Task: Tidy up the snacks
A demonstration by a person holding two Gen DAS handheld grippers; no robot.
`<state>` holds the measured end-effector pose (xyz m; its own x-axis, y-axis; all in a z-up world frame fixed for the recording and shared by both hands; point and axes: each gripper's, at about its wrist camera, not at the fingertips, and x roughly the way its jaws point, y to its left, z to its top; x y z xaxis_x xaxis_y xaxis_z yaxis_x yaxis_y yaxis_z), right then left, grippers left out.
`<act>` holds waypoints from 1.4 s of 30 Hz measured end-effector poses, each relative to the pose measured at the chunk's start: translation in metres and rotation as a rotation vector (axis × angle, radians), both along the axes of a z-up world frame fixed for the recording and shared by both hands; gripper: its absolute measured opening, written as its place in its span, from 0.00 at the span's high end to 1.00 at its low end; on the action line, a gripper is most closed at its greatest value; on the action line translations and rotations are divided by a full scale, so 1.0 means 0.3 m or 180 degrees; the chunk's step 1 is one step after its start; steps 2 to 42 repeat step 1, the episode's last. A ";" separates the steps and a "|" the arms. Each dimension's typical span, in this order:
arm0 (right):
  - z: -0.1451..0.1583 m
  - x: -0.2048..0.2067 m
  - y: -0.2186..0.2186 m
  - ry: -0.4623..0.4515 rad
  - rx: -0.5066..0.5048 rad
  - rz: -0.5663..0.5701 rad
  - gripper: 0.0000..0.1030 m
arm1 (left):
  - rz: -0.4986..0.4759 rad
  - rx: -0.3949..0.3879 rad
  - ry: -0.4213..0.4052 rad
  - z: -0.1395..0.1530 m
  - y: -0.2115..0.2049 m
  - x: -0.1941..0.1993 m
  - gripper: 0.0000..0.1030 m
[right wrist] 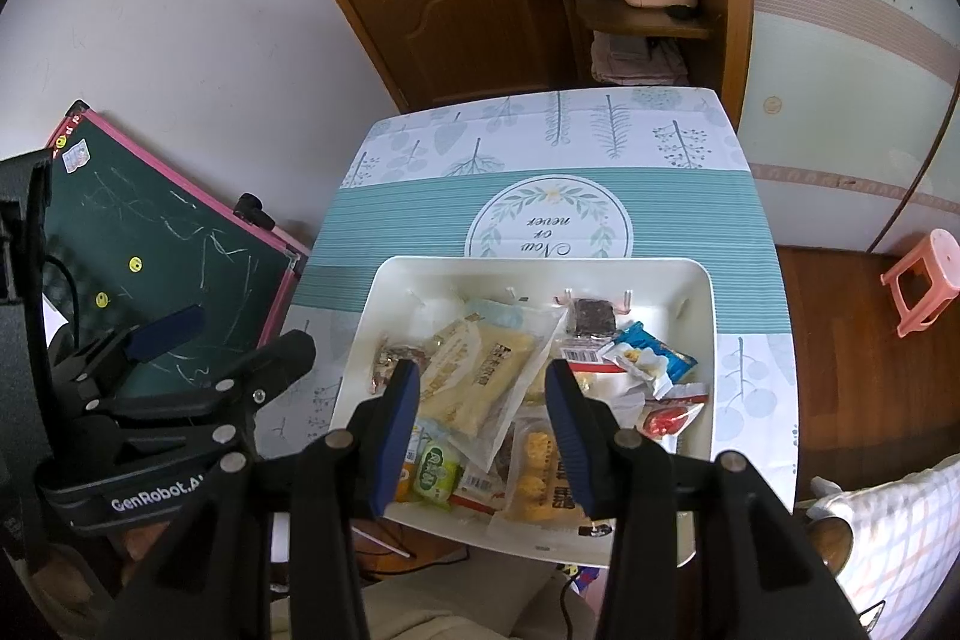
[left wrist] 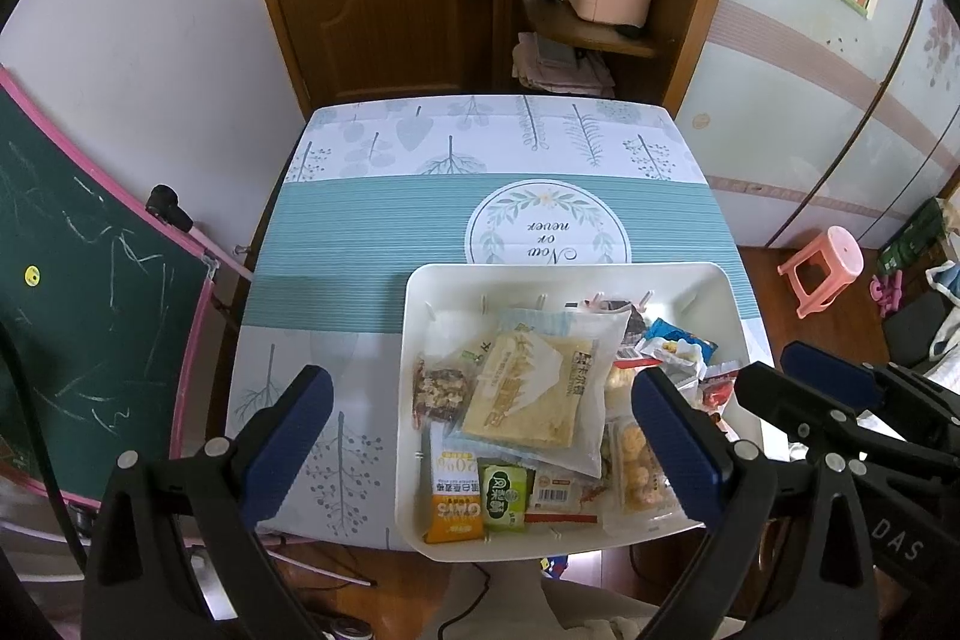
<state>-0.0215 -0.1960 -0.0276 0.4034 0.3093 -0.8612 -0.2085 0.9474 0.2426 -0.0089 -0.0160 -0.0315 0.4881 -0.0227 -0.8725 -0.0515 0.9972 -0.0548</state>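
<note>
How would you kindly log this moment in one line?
left gripper: open, empty | right gripper: open, empty | snacks: all in white bin

I hold both grippers angled steeply downward, side by side. My left gripper [left wrist: 480, 430] has its blue pads spread wide with nothing pressed between them. My right gripper [right wrist: 483, 430] stands partly open, narrower than the left, its pads [right wrist: 399, 430] gripping nothing.
</note>
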 end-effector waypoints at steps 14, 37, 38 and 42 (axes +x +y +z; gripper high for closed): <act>0.000 0.000 0.000 -0.0001 -0.0002 0.0000 0.57 | 0.0000 0.0002 0.0001 0.000 0.000 0.000 0.03; 0.000 0.000 0.000 -0.0001 -0.0002 0.0000 0.57 | 0.0000 0.0002 0.0001 0.000 0.000 0.000 0.03; 0.000 0.000 0.000 -0.0001 -0.0002 0.0000 0.57 | 0.0000 0.0002 0.0001 0.000 0.000 0.000 0.03; 0.000 0.000 0.000 -0.0001 -0.0002 0.0000 0.57 | 0.0000 0.0002 0.0001 0.000 0.000 0.000 0.03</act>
